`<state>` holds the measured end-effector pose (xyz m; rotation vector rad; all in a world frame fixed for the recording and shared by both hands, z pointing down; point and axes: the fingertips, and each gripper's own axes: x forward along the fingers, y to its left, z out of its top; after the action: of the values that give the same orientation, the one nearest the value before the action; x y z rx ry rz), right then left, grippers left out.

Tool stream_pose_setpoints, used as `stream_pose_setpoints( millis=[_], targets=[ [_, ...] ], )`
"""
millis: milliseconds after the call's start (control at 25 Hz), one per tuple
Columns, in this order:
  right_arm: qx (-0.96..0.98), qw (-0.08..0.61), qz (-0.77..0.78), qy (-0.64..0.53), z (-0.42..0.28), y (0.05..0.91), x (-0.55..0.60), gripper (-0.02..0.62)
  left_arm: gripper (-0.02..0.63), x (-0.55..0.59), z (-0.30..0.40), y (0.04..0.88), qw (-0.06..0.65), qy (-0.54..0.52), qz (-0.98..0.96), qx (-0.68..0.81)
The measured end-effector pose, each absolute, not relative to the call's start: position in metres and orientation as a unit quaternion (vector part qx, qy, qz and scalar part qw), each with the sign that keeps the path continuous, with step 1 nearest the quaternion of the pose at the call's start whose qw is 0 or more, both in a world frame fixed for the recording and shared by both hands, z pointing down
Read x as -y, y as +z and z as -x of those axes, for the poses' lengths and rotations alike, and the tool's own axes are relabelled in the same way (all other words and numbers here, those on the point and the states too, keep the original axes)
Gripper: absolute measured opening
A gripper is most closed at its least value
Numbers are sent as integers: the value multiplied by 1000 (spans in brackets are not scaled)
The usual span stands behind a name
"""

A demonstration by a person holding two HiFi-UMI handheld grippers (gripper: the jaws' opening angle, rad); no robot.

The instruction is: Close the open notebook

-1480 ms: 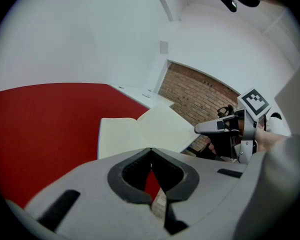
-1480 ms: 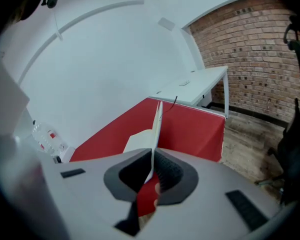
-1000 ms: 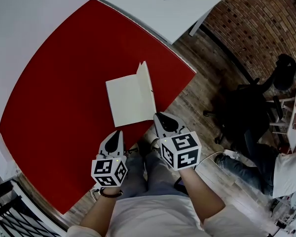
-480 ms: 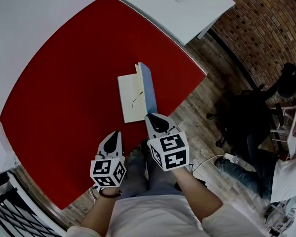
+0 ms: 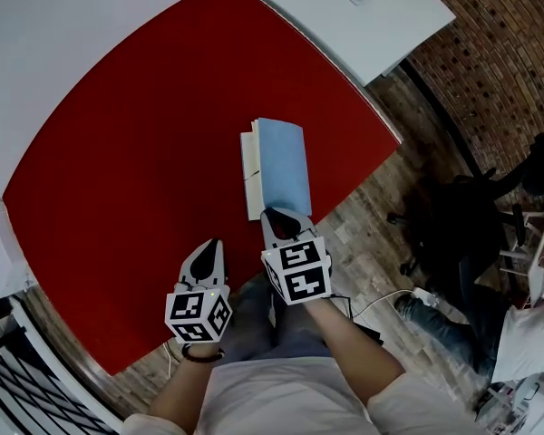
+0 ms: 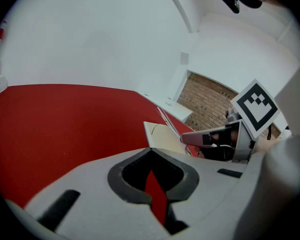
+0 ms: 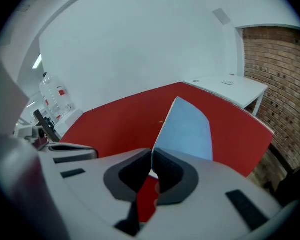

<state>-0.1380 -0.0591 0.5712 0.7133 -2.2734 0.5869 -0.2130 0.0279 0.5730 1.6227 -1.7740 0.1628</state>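
Note:
The notebook lies near the front edge of the red table (image 5: 118, 170). Its light blue cover (image 5: 283, 169) is tipped over the cream pages (image 5: 250, 181), of which only a strip shows on the left. My right gripper (image 5: 276, 217) is at the notebook's near end, shut on the edge of the blue cover (image 7: 189, 130), which runs straight into the closed jaws. My left gripper (image 5: 212, 247) hovers over the table's front edge, left of the notebook, shut and empty. In the left gripper view the notebook (image 6: 162, 133) lies ahead to the right.
A white desk (image 5: 344, 12) adjoins the red table at the far right. Beyond the table's right edge are wooden floor, a brick wall, a black office chair (image 5: 453, 216) and a seated person (image 5: 526, 324). A clear bottle (image 7: 52, 96) stands at the table's left.
The cover has swung from upright over towards the pages, and its blue outside now faces up. My right gripper moved left with it. The left gripper shifted only slightly.

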Motion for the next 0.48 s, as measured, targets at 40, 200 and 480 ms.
stream_pose_setpoints(
  millis=[40, 200, 480],
  targets=[
    [871, 341, -272, 226, 141, 575, 58, 20, 6, -30, 216, 574, 359, 63, -627, 689],
    [866, 355, -266, 230, 152, 591, 53, 21, 6, -37, 226, 578, 365, 61, -618, 693],
    [854, 386, -262, 229, 166, 623, 47, 21, 6, -43, 241, 583, 370, 59, -613, 695]
  ],
)
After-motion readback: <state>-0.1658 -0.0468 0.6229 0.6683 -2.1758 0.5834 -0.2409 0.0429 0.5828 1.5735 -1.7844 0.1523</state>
